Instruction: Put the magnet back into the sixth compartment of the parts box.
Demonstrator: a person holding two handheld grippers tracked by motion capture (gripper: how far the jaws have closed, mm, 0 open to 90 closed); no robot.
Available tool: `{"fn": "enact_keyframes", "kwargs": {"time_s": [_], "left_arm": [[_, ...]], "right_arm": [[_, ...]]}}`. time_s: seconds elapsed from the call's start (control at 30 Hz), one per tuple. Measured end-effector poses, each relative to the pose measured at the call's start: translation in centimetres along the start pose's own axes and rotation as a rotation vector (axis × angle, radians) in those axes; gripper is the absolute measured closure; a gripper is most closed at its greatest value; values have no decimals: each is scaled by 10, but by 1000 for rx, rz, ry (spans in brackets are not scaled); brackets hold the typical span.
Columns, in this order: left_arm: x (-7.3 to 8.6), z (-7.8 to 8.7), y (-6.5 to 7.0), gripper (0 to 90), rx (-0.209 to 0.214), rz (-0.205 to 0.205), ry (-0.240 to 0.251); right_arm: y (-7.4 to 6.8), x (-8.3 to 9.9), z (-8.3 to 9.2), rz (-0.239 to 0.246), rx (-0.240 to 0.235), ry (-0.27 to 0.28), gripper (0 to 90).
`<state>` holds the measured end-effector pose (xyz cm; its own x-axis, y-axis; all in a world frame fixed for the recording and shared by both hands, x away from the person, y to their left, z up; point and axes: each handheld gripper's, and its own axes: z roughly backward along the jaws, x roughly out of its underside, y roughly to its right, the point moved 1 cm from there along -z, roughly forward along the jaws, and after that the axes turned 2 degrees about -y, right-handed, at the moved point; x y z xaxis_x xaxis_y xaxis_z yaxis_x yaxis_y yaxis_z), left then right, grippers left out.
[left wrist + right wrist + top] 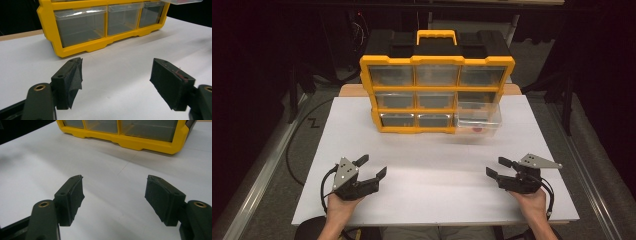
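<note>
1. Yellow-framed drawer cabinet (437, 95) stands at the far middle of the white table (432, 195), three rows of clear drawers facing the person.
2. Its bottom-right drawer (478, 120) is pulled well out of the cabinet front; something small and red lies inside, too small to identify.
3. Left gripper (371, 168) rests near the table's front edge, well apart from the cabinet, jaws wide and empty.
4. Right gripper (500, 167) sits likewise, in front of the cabinet's right end, jaws wide with nothing between them.
5. Judging by this, the drawer is open; any reaching into it or pushing it shut remains undone.
</note>
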<state>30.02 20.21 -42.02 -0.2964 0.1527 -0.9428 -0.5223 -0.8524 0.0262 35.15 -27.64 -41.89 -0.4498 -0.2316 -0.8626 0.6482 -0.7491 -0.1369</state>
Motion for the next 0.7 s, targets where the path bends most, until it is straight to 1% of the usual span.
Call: {"fn": "enact_keyframes", "kwargs": {"time_s": [0.07,0.23,0.4,0.47,0.57,0.7], "left_arm": [[0,0,0,258,-1,-7,-3],[0,0,1,258,-2,-15,-4],[0,-1,2,258,-1,-18,-7],[0,-1,2,258,-1,-16,-5],[0,-1,1,258,1,-16,-6],[0,-1,1,259,3,-18,-7]], "right_arm": [[1,1,0,-10,-2,5,324],[4,4,5,-14,7,15,315],[7,8,15,-22,27,67,310],[7,7,14,-18,33,66,308],[5,7,12,-5,31,55,307],[3,6,10,12,31,57,306]]}}
